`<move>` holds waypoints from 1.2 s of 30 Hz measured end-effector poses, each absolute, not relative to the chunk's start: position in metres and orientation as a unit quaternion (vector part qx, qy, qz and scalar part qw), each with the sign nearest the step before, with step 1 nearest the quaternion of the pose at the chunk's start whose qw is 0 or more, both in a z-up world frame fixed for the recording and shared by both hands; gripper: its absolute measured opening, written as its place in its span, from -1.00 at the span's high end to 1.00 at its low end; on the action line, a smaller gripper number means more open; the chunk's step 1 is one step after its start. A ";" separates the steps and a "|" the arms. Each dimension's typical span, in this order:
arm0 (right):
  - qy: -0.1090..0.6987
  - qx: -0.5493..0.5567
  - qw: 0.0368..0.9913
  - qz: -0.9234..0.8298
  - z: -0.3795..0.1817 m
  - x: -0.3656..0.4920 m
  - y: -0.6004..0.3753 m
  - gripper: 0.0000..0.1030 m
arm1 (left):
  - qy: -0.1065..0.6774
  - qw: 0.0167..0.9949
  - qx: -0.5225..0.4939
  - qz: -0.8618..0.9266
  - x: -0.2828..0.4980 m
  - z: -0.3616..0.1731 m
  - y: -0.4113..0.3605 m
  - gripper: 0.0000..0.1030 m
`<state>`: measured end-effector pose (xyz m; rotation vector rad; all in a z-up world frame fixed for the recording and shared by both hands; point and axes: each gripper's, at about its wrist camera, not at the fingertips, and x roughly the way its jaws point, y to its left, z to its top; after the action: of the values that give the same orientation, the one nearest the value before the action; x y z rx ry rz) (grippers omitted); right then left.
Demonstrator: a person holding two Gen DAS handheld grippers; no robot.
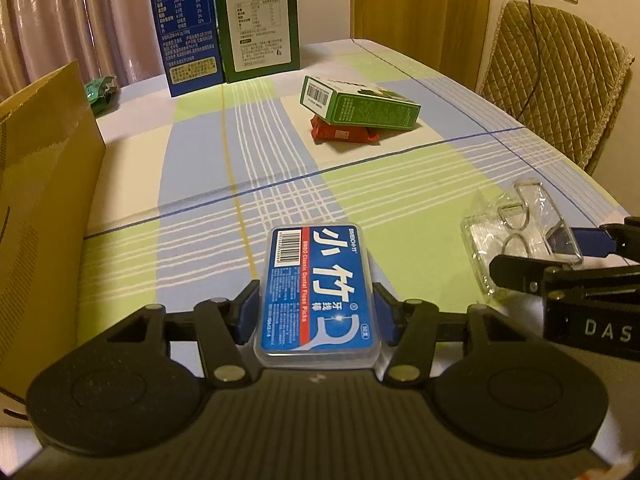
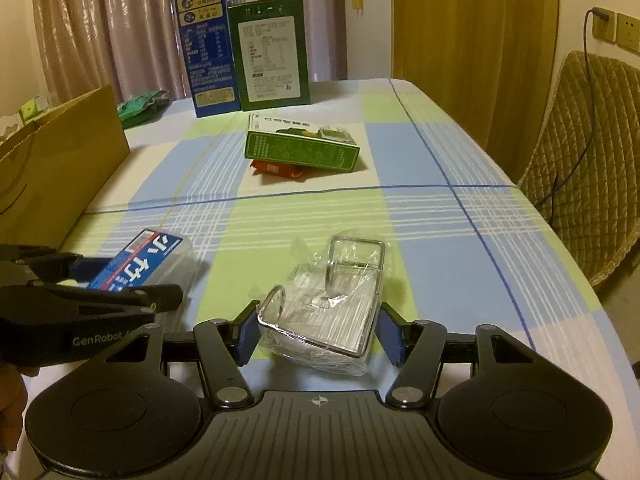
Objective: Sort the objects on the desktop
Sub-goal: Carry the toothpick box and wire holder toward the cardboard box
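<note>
My left gripper [image 1: 316, 312] is shut on a clear dental floss pick box with a blue label [image 1: 316, 292]; the box also shows in the right wrist view [image 2: 140, 264]. My right gripper [image 2: 318, 330] is shut on a plastic-wrapped metal wire rack [image 2: 332, 304], which shows at the right of the left wrist view [image 1: 516, 236]. Both lie near the table's front. A green box [image 2: 300, 146] rests tilted on a red packet [image 2: 276, 170] mid-table.
A brown paper bag [image 1: 44, 200] stands at the left edge. A blue carton [image 2: 208, 44] and a green carton [image 2: 272, 52] stand upright at the back, with a green wrapper [image 2: 140, 106] to their left. A padded chair [image 2: 588, 152] is on the right.
</note>
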<state>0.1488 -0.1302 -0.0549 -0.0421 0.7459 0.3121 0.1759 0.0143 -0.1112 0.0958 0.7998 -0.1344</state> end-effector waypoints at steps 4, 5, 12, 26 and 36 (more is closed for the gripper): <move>0.360 -0.020 0.920 0.154 -0.053 0.150 -0.130 -0.11 | 0.389 0.918 0.048 -0.065 0.174 -0.109 0.015 -0.01; 0.359 -0.021 0.920 0.156 -0.052 0.149 -0.130 -0.11 | 0.389 0.918 0.048 -0.064 0.173 -0.109 0.015 -0.01; 0.362 -0.026 0.917 0.163 -0.052 0.146 -0.127 -0.11 | 0.390 0.917 0.042 -0.065 0.163 -0.102 0.016 -0.01; 0.369 -0.029 0.917 0.148 -0.034 0.100 -0.141 -0.11 | 0.394 0.916 0.022 -0.075 0.120 -0.087 0.002 -0.01; 0.339 -0.020 0.927 0.158 0.011 0.076 -0.139 -0.11 | 0.349 0.935 -0.001 -0.058 0.098 -0.022 0.018 -0.01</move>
<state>0.0764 -0.1389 0.0110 -0.0410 0.6957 0.3247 0.0975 0.0177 -0.0222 -0.0024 0.7130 -0.1195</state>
